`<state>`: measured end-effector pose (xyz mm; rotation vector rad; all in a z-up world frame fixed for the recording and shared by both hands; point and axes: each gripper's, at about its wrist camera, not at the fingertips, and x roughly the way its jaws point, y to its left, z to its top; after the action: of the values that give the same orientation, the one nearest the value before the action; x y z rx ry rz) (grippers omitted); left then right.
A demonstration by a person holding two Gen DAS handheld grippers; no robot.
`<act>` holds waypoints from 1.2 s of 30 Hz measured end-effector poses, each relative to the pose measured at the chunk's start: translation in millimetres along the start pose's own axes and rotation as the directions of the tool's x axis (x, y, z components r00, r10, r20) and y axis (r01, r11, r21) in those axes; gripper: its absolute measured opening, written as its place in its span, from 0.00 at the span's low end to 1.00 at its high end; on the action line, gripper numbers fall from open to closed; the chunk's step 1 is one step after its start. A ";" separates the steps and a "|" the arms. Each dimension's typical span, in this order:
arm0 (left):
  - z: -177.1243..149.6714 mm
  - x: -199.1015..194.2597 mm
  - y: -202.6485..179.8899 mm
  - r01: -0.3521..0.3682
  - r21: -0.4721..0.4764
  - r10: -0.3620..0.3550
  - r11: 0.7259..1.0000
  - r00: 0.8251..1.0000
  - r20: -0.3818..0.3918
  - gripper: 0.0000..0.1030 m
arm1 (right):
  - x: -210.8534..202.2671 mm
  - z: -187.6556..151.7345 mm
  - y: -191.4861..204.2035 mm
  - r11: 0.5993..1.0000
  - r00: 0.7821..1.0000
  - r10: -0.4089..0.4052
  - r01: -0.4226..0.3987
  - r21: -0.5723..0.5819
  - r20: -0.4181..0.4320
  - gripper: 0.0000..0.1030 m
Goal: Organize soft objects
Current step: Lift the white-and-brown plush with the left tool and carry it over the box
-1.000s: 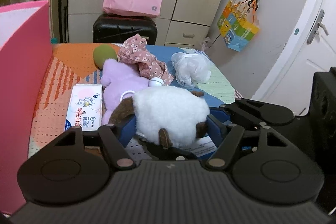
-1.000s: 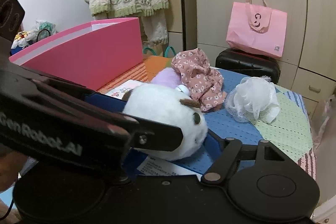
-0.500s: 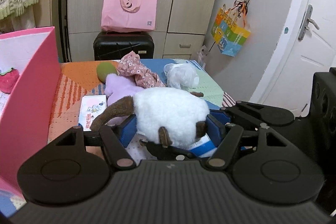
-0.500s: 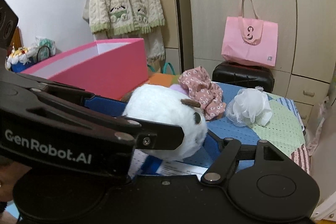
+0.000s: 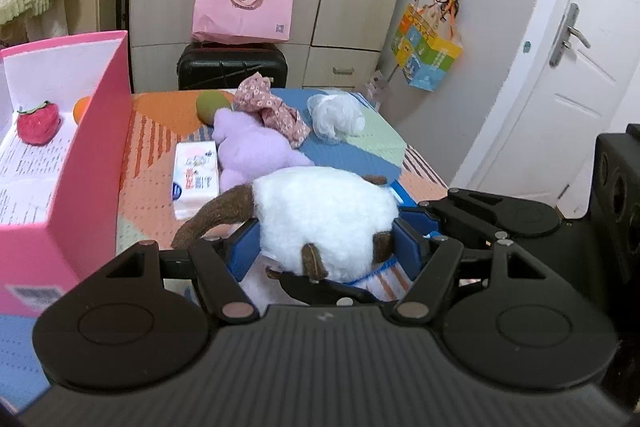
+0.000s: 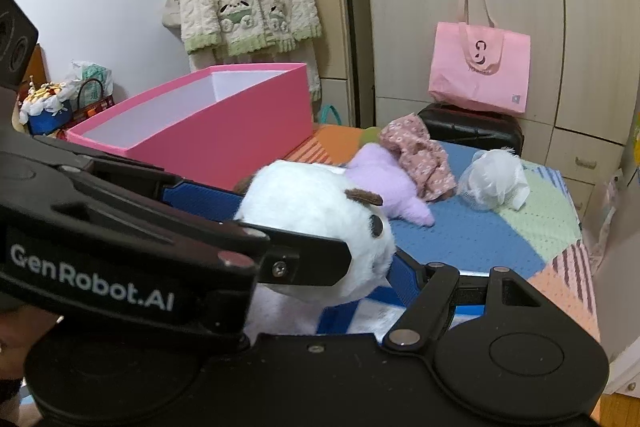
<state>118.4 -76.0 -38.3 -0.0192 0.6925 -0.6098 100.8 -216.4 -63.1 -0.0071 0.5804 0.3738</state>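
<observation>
Fingers of the left gripper (image 5: 326, 247) stood about halfway apart, blue pads (image 5: 243, 249) pressed into the flanks of the white plush toy (image 5: 324, 213); pile bulged slightly over the pad edges, so the grip was a squeeze and not a mere cradle. Right gripper (image 6: 384, 263) came at the same toy from the other side: one blue finger (image 6: 202, 201) lay along its far flank, the other sat low at the near side, mostly hidden by the body, jaws likewise around half spread and closed on the plush. Toy was held clear of the patchwork cover (image 5: 160, 163), brown tail (image 5: 212, 215) hanging loose to the left, dark eye (image 6: 376, 224) toward the right wrist camera. Judged properties: very light, fully compressible stuffing, fuzzy surface with good friction against rubber pads, nothing fragile. Main risk was the round body rolling or squirting out if squeezed off-centre; tail and ears too floppy to serve as handles. Best hold judged to be across the widest part of the body, as here. Open pink box (image 5: 92, 155) stood just left, a plush strawberry (image 5: 37, 121) inside, so probably the destination. Remaining on the cover: lilac plush (image 5: 256, 151), floral cloth (image 5: 276, 109), white mesh bath pouf (image 5: 334, 113), green ball (image 5: 212, 105), tissue pack (image 5: 196, 179).
</observation>
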 end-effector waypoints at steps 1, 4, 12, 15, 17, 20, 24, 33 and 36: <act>-1.1 -3.8 1.0 0.004 0.002 -0.004 1.000 1.000 -0.005 0.67 | -2.6 -0.9 4.3 1.000 1.000 -0.002 0.002 -0.008 -0.001 0.75; -6.8 -16.1 5.2 0.012 -0.005 -0.012 1.000 1.000 -0.025 0.67 | -10.2 -3.7 17.9 1.000 1.000 -0.006 0.006 -0.021 -0.003 0.75; -26.0 -53.4 22.3 0.040 -0.049 -0.045 0.998 0.995 -0.093 0.67 | -26.5 -8.0 51.1 0.998 0.997 0.048 -0.050 -0.028 -0.056 0.75; -32.8 -66.5 28.2 0.036 -0.070 -0.043 0.997 0.993 -0.106 0.67 | -30.1 -7.7 63.6 0.996 0.994 0.077 -0.080 -0.032 -0.077 0.74; -36.5 -76.6 32.9 0.029 -0.085 -0.039 0.996 0.992 -0.118 0.66 | -32.1 -7.3 74.6 0.994 0.992 0.091 -0.096 -0.049 -0.089 0.75; -38.3 -89.3 39.1 0.024 -0.096 -0.038 0.995 0.990 -0.137 0.66 | -33.5 -5.1 88.6 0.990 0.987 0.120 -0.127 -0.061 -0.107 0.74; -32.8 -107.9 48.1 0.030 -0.111 -0.047 0.993 0.987 -0.156 0.66 | -39.0 2.7 102.7 0.983 0.980 0.156 -0.167 -0.080 -0.125 0.75; 2.6 -142.9 69.1 0.012 -0.115 -0.025 0.993 0.993 -0.116 0.66 | -41.8 42.7 117.0 0.966 0.965 0.245 -0.251 -0.067 -0.092 0.75; 17.8 -149.9 78.0 0.006 -0.116 -0.018 0.993 0.995 -0.098 0.66 | -40.1 58.5 123.6 0.964 0.966 0.249 -0.254 -0.080 -0.063 0.75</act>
<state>79.3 65.2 47.8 -0.1012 0.8238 -0.5842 58.3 -108.4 19.6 -0.0271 0.6186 0.6482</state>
